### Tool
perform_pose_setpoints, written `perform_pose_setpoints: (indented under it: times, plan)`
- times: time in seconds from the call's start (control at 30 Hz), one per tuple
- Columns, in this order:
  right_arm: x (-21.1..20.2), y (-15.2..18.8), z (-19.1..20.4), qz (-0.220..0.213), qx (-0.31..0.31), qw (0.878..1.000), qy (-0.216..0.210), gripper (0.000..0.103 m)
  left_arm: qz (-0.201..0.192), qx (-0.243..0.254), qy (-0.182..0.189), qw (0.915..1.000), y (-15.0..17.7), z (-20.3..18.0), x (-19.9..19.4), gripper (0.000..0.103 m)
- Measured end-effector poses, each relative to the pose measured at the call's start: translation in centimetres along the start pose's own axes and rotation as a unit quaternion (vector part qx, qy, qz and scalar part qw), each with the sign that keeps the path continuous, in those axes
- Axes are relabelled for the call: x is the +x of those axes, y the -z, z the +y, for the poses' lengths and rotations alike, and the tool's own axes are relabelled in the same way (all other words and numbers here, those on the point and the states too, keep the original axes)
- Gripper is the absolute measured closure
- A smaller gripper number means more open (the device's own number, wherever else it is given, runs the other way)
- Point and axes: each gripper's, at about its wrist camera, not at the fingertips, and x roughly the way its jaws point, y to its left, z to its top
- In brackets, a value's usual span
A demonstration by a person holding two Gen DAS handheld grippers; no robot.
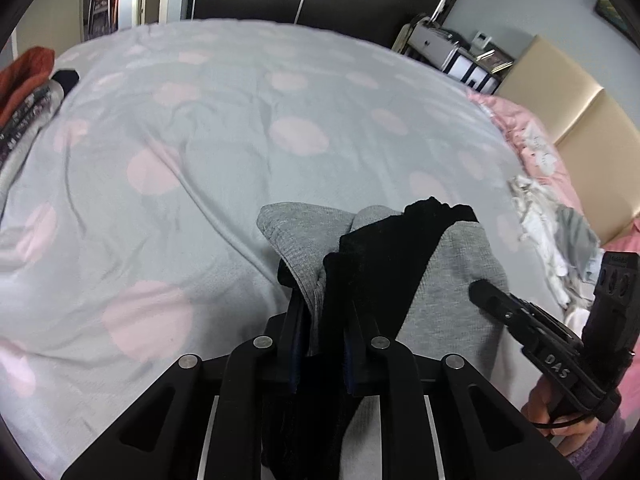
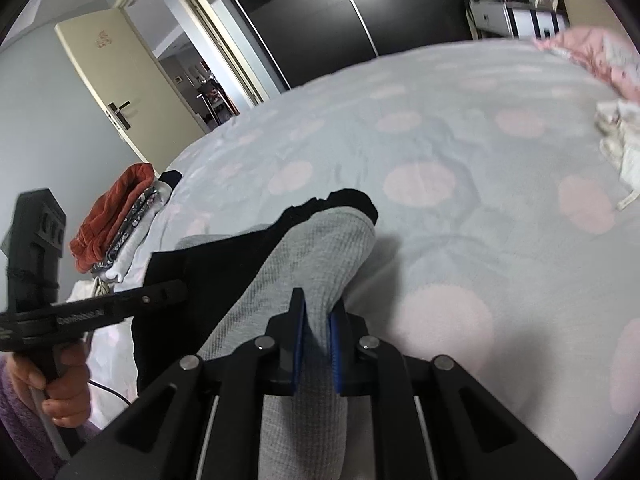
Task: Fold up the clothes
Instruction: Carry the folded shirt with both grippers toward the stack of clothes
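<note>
Two tongs hold one grey and black garment [image 1: 448, 264] up over the near edge of the bed [image 1: 224, 128]. The left tongs [image 1: 322, 312] pinch its bunched cloth tight. The right tongs [image 2: 316, 320] squeeze a grey part. One pile of folded clothes [image 2: 116, 220] sits at the bed's far left edge. One white crumpled cloth [image 2: 618, 140] lies at the right edge.

A grey bedspread [image 1: 224, 128] with pink dots is spread over the bed. A dark wardrobe [image 2: 312, 12] and an open door [image 2: 108, 76] are seen behind it.
</note>
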Motion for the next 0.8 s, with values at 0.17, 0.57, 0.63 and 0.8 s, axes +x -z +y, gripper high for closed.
perform_pose_setpoints:
  times: [0.17, 0.57, 0.63, 0.8]
  plan:
    - [-3.0, -0.3, 2.1, -0.024, -0.024, 0.999, 0.011, 0.093, -0.035, 0.008, 0.006, 0.9993, 0.5, -0.6, -4.2, 0.087]
    - [-9.0, -5.2, 10.8, -0.092, -0.1, 0.991, -0.001, 0.094, -0.141, 0.012, -0.013, 0.9899, -0.6, -0.3, -15.2, 0.088]
    - [-9.5, -6.2, 12.6, -0.101, -0.114, 0.988, -0.011, 0.094, -0.159, 0.01, -0.021, 0.987, -0.9, 0.5, -17.3, 0.088]
    - [-9.6, -8.6, 18.0, -0.109, -0.15, 0.981, -0.058, 0.094, -0.201, -0.007, -0.049, 0.9783, -1.1, 3.7, -22.8, 0.088]
